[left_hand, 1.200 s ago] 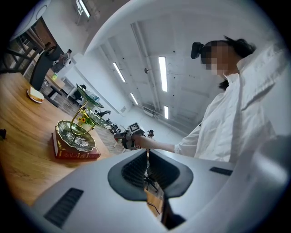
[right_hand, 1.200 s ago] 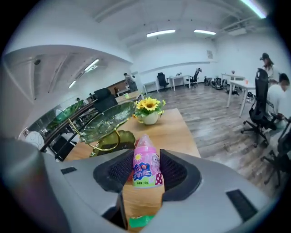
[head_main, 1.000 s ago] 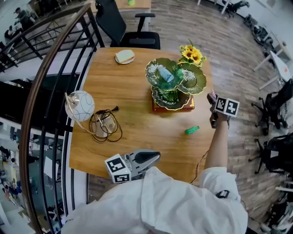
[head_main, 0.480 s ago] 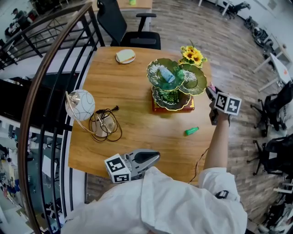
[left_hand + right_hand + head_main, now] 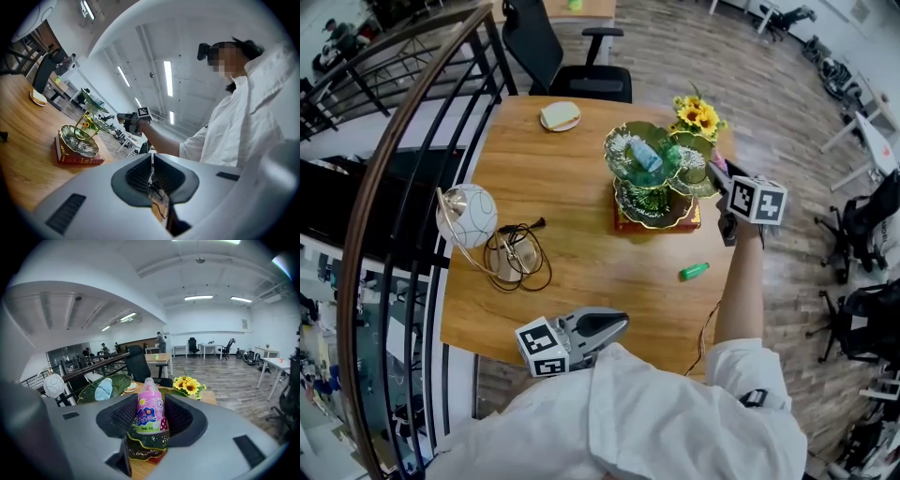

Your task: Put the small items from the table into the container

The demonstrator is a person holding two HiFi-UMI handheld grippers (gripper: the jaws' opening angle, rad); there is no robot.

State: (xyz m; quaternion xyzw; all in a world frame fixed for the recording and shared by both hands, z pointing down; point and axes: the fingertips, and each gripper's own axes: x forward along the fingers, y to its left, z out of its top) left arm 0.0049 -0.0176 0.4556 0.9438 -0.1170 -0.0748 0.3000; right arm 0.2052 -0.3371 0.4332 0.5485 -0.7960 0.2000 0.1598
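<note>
A wooden table (image 5: 572, 187) fills the middle of the head view, with a dark curved railing (image 5: 394, 141) along its left side and a black office chair (image 5: 572, 56) beyond its far edge. On the right half of the table stands the container (image 5: 661, 173), a tiered stand of green, gold-rimmed leaf dishes set on a red box (image 5: 623, 225). A pale blue item (image 5: 644, 155) lies in its upper left dish. Yellow sunflowers (image 5: 694, 114) stand just behind the stand.

On the left side of the table a white globe lamp (image 5: 467, 215) leans over a coil of black cable (image 5: 520, 258). A small plate (image 5: 560, 115) sits near the far edge.

The right gripper (image 5: 719, 178) is held out at the right-hand dish of the stand. Its jaws clamp a small pink bottle (image 5: 149, 412), upright with the teat up, over a green dish rim. Whether the bottle touches the dish cannot be told.

The left gripper (image 5: 619, 324) rests low at the table's near edge, beside the person's white sleeve. Its jaws are drawn together to a thin slit with nothing between them.

A small green item (image 5: 695, 271) lies on the bare table in front of the stand, well apart from both grippers.
</note>
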